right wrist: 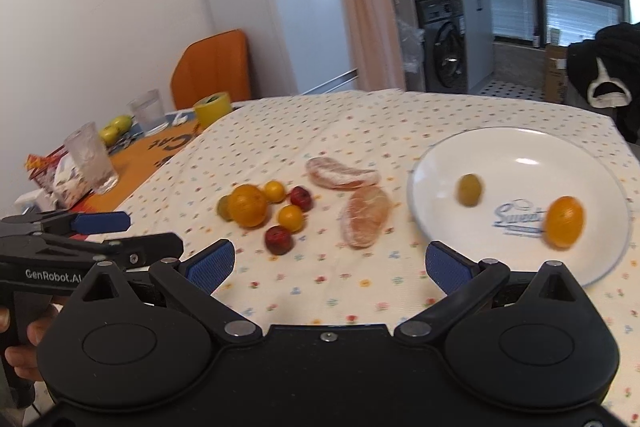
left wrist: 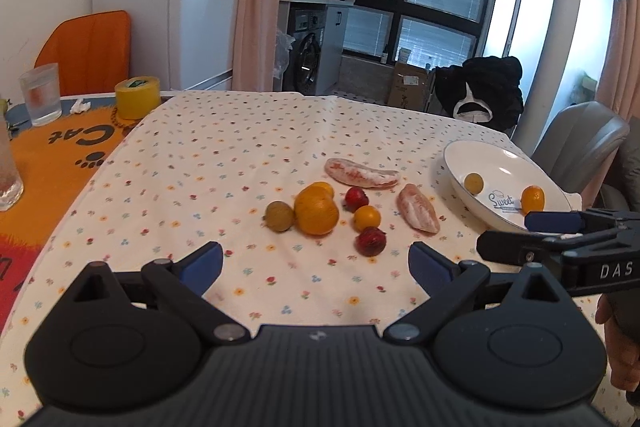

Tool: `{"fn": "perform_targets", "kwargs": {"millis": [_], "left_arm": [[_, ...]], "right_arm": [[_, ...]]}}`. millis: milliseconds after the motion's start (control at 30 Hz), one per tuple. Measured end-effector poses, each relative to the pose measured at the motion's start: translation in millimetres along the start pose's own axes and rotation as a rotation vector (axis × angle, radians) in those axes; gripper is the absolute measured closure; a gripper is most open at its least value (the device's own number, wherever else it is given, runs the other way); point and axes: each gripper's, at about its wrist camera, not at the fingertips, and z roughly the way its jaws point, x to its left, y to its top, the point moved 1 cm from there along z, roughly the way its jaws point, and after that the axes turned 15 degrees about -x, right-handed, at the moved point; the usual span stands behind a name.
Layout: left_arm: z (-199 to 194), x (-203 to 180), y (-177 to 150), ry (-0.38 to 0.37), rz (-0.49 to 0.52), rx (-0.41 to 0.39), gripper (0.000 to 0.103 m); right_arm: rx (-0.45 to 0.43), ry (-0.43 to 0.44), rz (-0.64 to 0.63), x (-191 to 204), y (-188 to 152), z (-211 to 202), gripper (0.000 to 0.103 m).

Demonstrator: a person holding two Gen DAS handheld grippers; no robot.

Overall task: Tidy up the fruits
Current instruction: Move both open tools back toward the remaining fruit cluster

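Fruit scattered mid-counter on a flower-print cloth. Left tongs low at 6 o'clock of the left wrist view, blue pads spread wide, nothing between them. Right tongs likewise splayed and empty over the cloth, also seen from the side at 3 o'clock of the left view, near rim of the white plate just beyond.

Large orange at centre of the loose cluster; dull green fruit touching it at 9 o'clock; small orange fruit partly hidden behind it at 12. Another small orange fruit at 3 o'clock, between two dark red fruits: one farther, one nearer. Two peeled pink citrus segments farther right: long one lying across, shorter one angled toward the plate.

On the plate, printed "Sweet": greenish round fruit left of the lettering, kumquat-like orange fruit right of it, both blurred in the right wrist view.

At 9 to 10 o'clock, beyond the cloth: yellow tape roll, clear glass.
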Motion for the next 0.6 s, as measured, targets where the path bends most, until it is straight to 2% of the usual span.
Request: {"fn": "perform_targets", "kwargs": {"millis": [300, 367, 500, 600], "left_arm": [[-6.3, 21.5, -0.9, 0.014, -0.028, -0.009, 0.007], [-6.8, 24.2, -0.9, 0.015, -0.029, -0.018, 0.007], [-4.2, 30.2, -1.2, 0.021, -0.042, -0.026, 0.011], [0.6, 36.1, -2.4, 0.023, -0.061, -0.02, 0.022]], "right_arm": [[0.02, 0.059, -0.039, 24.6, -2.7, 15.1, 0.001], [0.024, 0.064, -0.045, 27.0, -3.0, 18.3, 0.003], [0.044, 0.079, -0.048, 31.0, -4.1, 27.5, 0.016], [0.057, 0.092, -0.05, 33.0, -4.8, 35.0, 0.022]]}}
